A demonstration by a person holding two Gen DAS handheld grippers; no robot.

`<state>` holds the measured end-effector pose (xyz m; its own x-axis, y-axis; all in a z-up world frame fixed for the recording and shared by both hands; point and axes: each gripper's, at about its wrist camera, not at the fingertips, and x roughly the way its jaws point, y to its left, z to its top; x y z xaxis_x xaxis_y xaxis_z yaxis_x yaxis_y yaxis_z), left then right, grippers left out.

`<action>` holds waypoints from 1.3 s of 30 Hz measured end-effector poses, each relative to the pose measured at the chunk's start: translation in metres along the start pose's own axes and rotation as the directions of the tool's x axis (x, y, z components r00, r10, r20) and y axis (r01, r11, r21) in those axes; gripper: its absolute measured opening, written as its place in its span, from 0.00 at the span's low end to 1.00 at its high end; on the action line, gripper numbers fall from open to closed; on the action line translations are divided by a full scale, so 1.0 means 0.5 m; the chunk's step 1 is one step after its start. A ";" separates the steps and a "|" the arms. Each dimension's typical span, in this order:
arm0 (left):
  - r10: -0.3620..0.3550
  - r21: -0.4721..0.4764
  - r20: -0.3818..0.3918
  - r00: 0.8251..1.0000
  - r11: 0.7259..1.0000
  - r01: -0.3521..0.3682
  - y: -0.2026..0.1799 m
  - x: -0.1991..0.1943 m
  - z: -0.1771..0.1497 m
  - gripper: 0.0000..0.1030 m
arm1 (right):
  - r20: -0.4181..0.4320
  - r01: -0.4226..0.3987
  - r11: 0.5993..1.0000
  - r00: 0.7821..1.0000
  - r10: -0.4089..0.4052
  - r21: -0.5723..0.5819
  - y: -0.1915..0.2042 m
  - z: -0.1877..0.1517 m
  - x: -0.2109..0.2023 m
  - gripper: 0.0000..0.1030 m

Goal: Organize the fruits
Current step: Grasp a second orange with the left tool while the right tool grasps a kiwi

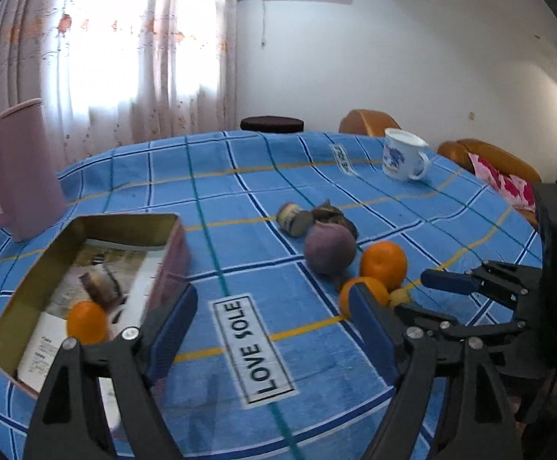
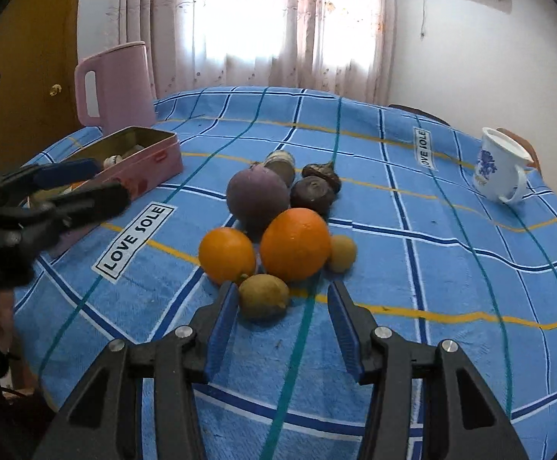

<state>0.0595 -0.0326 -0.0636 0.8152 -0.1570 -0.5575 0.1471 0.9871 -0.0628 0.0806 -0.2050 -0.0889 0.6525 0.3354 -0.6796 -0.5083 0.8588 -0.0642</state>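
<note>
fruits: loose cluster mid-table on the blue check cloth (image 2: 451, 268); one orange (image 1: 87, 322) already in the tin (image 1: 29, 299) near the left edge
cluster: two oranges, big (image 2: 295, 244) and small (image 2: 226, 255), touching; purple fruit (image 2: 257, 197) just behind them; two dark fruits (image 2: 313, 191) behind that; a cut brownish piece (image 2: 280, 165) at the back, can't tell what it is
front: lemon (image 2: 264, 296) nearest the right gripper, touching the small orange; small yellow fruit (image 2: 341, 253) tucked against the big orange
right gripper (image 2: 283, 329): wide open, empty, jaws straddling the lemon's near side, not touching
left gripper (image 1: 274, 341): wide open, empty, above the cloth between tin and cluster
handling: oranges and lemon look firm, round, fairly light, will probably roll if nudged; skin smooth, so grip across the widest part. Dark fruits look softer, wrinkled; go easy on squeeze
likely next: lemon, close across its short axis
risk: lemon touches the small orange, left jaw could knock it and set the pile rolling
tin: open, paper lining, room left; wall is low but needs clearing on the drop
around: pink jug (image 2: 115, 88) behind the tin, mug (image 2: 502, 165) tilted near the far right edge; both well apart from the fruit
in the way: nothing between cluster and tin except the left gripper itself
</note>
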 end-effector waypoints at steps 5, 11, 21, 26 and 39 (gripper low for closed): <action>-0.017 0.017 -0.022 1.000 1.000 0.018 -0.018 0.018 0.001 0.81 | -0.057 -0.041 0.999 0.998 0.041 0.001 -0.001 0.003 0.022 0.35; -0.048 0.041 -0.047 0.998 0.998 0.050 -0.044 0.030 0.005 0.81 | 0.004 -0.033 0.999 0.999 0.033 0.003 -0.007 -0.006 -0.001 0.31; -0.127 0.042 -0.126 0.984 0.990 0.133 -0.094 0.088 0.015 0.77 | 0.128 0.141 0.987 0.980 -0.151 0.083 -0.080 0.001 -0.042 0.31; -0.150 0.036 -0.191 0.970 0.987 0.159 -0.109 0.121 0.012 0.57 | 0.137 0.139 0.985 0.979 -0.152 0.103 -0.091 -0.006 -0.041 0.31; -0.216 -0.027 -0.182 0.959 0.976 0.215 -0.093 0.117 0.008 0.42 | 0.190 0.130 0.989 0.971 -0.142 0.075 -0.080 -0.014 -0.052 0.31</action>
<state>0.1024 -0.0880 -0.0900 0.6482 -0.3585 -0.6718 0.3039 0.9307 -0.2034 0.0800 -0.2510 -0.0738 0.8128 0.2774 -0.5123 -0.3754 0.9218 -0.0965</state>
